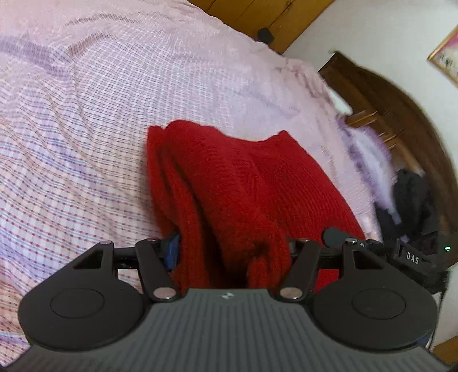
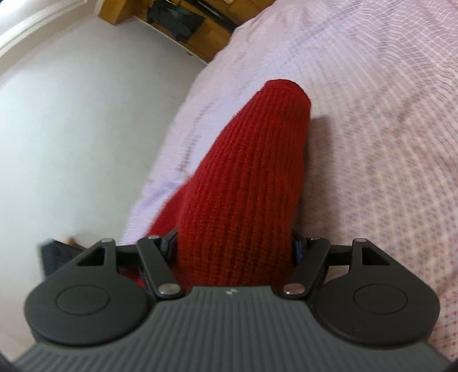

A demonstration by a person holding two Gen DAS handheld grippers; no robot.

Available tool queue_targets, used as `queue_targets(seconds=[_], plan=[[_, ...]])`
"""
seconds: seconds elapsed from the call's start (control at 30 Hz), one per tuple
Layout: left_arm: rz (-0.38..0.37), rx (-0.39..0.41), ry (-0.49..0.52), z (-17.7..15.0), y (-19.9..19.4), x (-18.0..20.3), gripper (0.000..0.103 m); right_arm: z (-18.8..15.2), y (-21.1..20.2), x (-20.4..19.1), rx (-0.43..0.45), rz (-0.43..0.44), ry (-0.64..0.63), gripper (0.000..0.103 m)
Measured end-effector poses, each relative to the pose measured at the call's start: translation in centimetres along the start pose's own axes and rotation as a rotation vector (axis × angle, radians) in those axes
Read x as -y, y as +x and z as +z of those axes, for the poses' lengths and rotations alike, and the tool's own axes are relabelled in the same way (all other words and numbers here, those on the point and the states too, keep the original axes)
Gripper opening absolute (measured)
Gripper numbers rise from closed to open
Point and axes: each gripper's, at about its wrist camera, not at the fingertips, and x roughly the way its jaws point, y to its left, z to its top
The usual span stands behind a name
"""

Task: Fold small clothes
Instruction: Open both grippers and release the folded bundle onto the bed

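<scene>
A red knitted garment [image 1: 229, 183] lies in thick folds on the pink checked bed sheet [image 1: 86, 128]. My left gripper [image 1: 233, 251] is shut on its near edge; the knit bunches between the jaws and hides the fingertips. In the right wrist view the same red knit [image 2: 252, 171] stretches forward from my right gripper [image 2: 234, 251], which is shut on it, with the far end lifted a little off the sheet [image 2: 372, 143]. The other gripper [image 1: 412, 257] shows at the right edge of the left wrist view.
A dark wooden headboard [image 1: 400, 114] and a lilac and a black heap of cloth [image 1: 400, 186] lie at the bed's right end. A white wall [image 2: 71, 128] and wooden furniture [image 2: 177, 23] stand beyond the bed's left edge.
</scene>
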Motion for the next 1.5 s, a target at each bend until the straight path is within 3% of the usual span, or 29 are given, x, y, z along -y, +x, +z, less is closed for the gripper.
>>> queue_targets(seconds=[0.1,0.27,0.6,0.83,0.93,1.03,1.23,1.5], plan=[[0.055,-0.006,0.053,-0.5,0.4,0.5,0.068,-1.3,0.8,1.0,-0.004,-0.048,0.002,0.072],[0.09,0.006,0.095,-0.4,0.9,0.9,0.068,-2.4,0.5,1.0,0.036,-0.055,-0.002,0.072],[0.096,0.034,0.085,-0.6,-0.4,0.7,0.068,-3.9,0.2,-2.3,0.084,-0.15,-0.147,0.074],[0.13,0.065,0.186,-0.8,-1.4,2.3,0.068,-3.7,-2.4,-5.3,0.177,-0.264,-0.298,0.074],[0.2,0.086,0.261,-1.3,-1.3,3.6,0.068,-3.8,-1.9,-6.2,0.162,-0.294,-0.364,0.073],[0.277,0.122,0.331,-1.7,-0.6,4.2,0.068,-4.1,-0.7,-6.2,0.141,-0.29,-0.331,0.074],[0.231,0.092,0.197,-1.1,1.0,1.4,0.07,-4.6,1.8,-6.8,0.136,-0.365,-0.419,0.074],[0.175,0.127,0.172,-0.6,-1.8,3.0,0.067,-4.4,-1.1,-6.9,0.199,-0.313,-0.38,0.074]])
